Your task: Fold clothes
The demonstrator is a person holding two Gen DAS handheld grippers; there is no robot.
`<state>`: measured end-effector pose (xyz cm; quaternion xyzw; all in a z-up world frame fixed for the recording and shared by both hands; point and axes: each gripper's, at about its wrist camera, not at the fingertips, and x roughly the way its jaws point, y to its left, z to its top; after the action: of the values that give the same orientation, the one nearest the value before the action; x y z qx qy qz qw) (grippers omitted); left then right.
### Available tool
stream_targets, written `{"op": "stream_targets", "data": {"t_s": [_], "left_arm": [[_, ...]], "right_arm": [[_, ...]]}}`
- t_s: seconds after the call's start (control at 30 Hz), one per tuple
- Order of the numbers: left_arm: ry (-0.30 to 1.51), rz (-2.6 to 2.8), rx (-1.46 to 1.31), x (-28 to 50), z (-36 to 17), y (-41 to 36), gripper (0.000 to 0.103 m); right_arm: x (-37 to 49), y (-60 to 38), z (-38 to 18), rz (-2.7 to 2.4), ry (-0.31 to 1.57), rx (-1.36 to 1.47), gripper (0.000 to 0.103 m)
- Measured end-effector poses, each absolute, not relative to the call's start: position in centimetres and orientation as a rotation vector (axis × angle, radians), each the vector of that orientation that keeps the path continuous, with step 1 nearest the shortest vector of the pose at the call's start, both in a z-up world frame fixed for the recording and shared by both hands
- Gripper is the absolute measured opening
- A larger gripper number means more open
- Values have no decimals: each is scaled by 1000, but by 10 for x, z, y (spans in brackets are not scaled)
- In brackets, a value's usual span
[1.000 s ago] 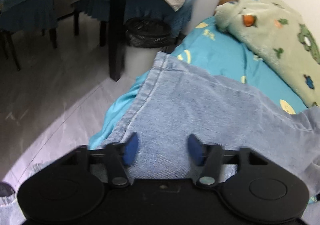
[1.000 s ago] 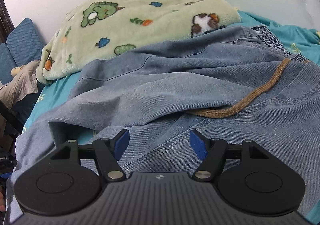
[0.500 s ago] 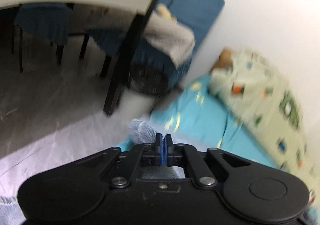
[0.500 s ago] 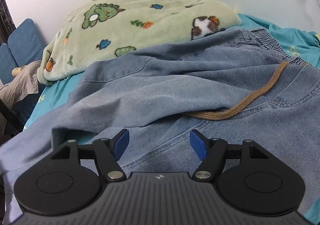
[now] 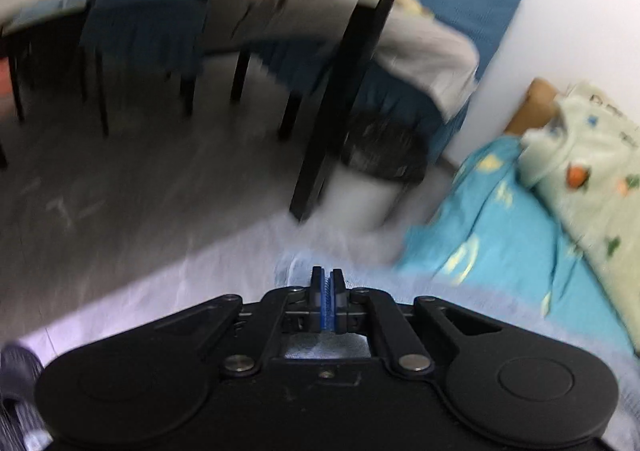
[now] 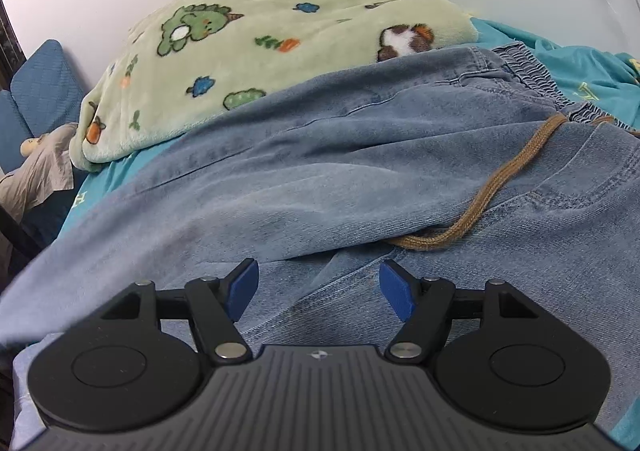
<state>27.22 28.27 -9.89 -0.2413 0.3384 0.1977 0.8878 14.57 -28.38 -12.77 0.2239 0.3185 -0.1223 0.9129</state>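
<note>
Jeans [image 6: 360,179]: 1 pair, on bed. Left tool [image 5: 327,293] clamped on denim edge; right tool [image 6: 318,287] apart, w/ 1 blanket [image 6: 248,51] behind.

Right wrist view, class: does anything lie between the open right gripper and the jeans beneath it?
Nothing visible does. The right gripper hangs open directly over bare denim of the jeans; the brown drawstring lies off to its right, and the green blanket sits beyond.

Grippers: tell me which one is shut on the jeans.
The left gripper: its fingers pinch the jeans. The right gripper is open above them.
</note>
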Motion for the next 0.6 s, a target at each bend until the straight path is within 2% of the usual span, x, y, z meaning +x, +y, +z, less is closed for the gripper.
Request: {"op": "stream_targets", "data": {"t_s": [0.13, 0.3, 0.47, 0.6], "left_arm": [[751, 412, -533, 258, -110, 280, 7], [720, 276, -535, 225, -76, 263, 17], [751, 178, -591, 183, -40, 256, 20], [784, 181, -668, 146, -15, 277, 36]], "right_arm": [[146, -285, -128, -246, 658, 449, 70], [144, -289, -119, -241, 627, 432, 70], [131, -293, -110, -232, 603, 412, 70], [119, -299, -100, -218, 588, 413, 70]]}}
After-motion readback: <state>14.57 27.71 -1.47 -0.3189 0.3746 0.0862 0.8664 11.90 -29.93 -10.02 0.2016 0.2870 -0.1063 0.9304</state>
